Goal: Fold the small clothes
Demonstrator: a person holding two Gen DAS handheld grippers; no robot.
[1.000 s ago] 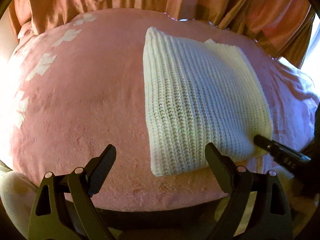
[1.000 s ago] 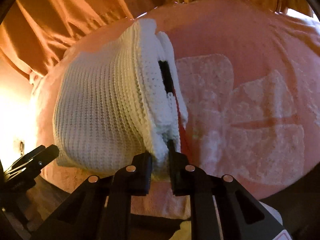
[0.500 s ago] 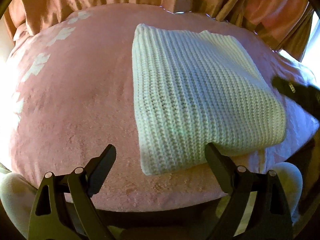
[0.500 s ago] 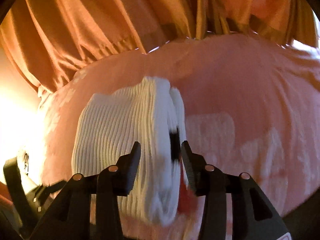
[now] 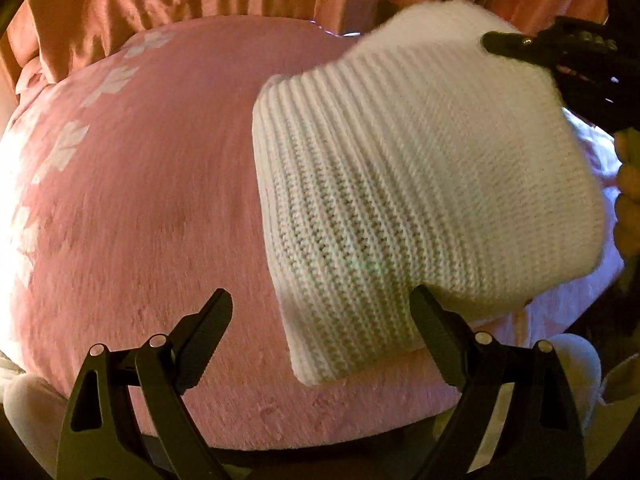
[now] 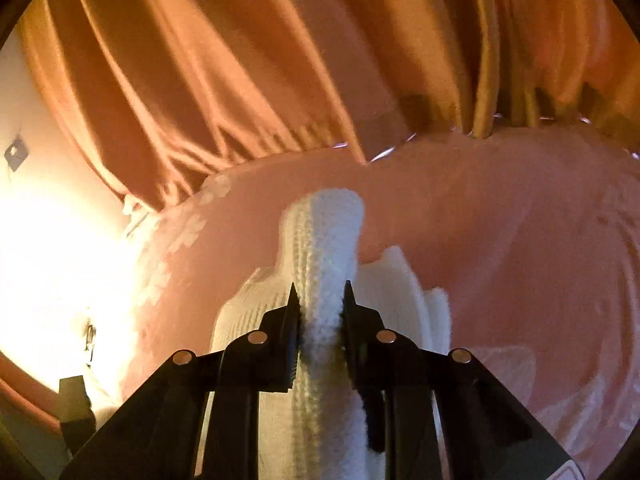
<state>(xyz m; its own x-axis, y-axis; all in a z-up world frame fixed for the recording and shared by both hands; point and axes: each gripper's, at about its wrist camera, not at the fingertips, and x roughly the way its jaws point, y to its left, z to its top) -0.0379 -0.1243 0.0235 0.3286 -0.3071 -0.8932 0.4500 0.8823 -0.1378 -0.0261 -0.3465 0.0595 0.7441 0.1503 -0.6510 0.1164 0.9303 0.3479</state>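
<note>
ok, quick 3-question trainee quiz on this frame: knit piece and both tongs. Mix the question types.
1. True or false: the left tongs grip the white knit garment.
2. Which tongs have knit between the pads? A) left B) right C) neither
3. Fill in: the garment lies partly on a pink ___.

Key
1. False: they stand wide open over the blanket, pads on nothing.
2. B: the right tongs are closing on a bunched fold, with one edge raised off the blanket.
3. Blanket, with orange curtains behind.
</note>
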